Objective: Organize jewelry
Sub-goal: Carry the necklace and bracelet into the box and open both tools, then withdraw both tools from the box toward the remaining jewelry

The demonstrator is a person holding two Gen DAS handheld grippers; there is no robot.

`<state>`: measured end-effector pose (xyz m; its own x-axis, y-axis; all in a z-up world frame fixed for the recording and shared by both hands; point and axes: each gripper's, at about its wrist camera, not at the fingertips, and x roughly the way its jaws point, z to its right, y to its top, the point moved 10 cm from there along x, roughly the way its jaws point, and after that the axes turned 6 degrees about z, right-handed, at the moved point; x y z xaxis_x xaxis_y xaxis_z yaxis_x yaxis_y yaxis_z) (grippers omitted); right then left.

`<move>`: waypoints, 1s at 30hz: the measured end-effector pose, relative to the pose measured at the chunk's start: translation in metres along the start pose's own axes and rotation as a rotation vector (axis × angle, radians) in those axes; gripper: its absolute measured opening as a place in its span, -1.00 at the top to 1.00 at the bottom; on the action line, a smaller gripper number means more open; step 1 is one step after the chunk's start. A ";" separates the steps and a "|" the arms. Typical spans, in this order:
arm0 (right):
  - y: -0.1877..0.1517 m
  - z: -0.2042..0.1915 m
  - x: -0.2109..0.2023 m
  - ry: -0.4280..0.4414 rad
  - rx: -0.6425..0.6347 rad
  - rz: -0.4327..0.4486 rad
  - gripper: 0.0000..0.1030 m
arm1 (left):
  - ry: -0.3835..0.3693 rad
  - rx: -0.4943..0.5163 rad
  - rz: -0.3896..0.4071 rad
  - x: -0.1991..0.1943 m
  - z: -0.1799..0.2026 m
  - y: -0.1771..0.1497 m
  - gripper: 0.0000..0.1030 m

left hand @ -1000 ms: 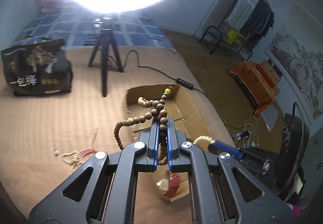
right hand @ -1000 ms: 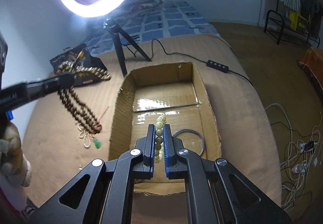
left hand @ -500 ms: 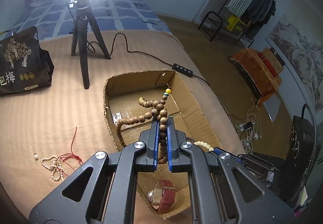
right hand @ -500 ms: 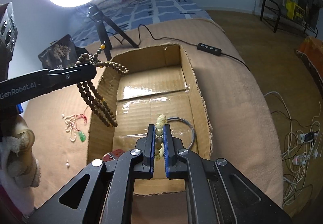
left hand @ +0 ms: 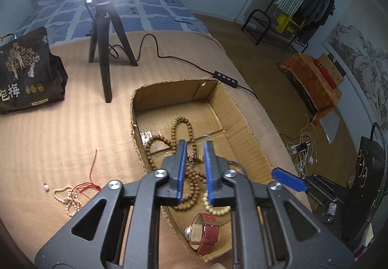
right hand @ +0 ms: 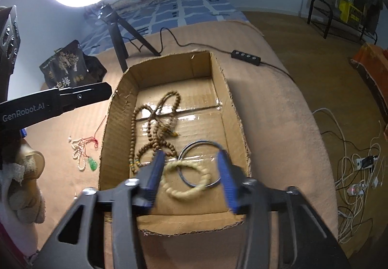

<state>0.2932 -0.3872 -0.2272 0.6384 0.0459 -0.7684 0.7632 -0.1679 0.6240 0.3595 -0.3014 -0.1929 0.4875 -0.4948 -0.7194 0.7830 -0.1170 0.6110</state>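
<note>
An open cardboard box lies on the tan cloth. A long brown bead necklace lies loose on its floor. My left gripper hovers over it, jaws opening, with nothing pressed between the pads. My right gripper is also opening, blurred, above a cream bead bracelet that rests across a silver bangle. A red-strapped watch lies in the box's near corner. A pearl necklace with red cord and green pendant lies on the cloth, left of the box.
A ring light on a black tripod stands behind the box. Its cable and controller run along the far right rim. A black printed bag sits far left. Floor with wires drops off to the right.
Both grippers have gone from shut to open. The brown necklace has dropped from the left gripper into the box, and the cream bracelet has dropped from the right one onto the bangle.
</note>
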 end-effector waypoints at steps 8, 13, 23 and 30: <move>0.004 -0.002 -0.010 -0.008 0.001 0.023 0.10 | 0.024 0.001 0.030 -0.026 -0.011 0.000 0.75; 0.005 -0.009 -0.023 -0.014 -0.017 0.045 0.07 | 0.056 -0.001 0.063 -0.054 -0.029 0.001 0.74; 0.012 -0.040 -0.050 0.024 -0.037 0.113 -0.38 | 0.127 -0.009 0.133 -0.118 -0.087 0.005 0.63; 0.012 -0.072 -0.056 0.053 -0.075 0.164 -0.42 | 0.205 -0.016 0.166 -0.150 -0.143 -0.011 0.02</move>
<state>0.2738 -0.3210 -0.1670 0.7579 0.0762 -0.6479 0.6523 -0.1033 0.7509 0.3334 -0.1029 -0.1390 0.6764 -0.3215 -0.6627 0.6911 -0.0340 0.7219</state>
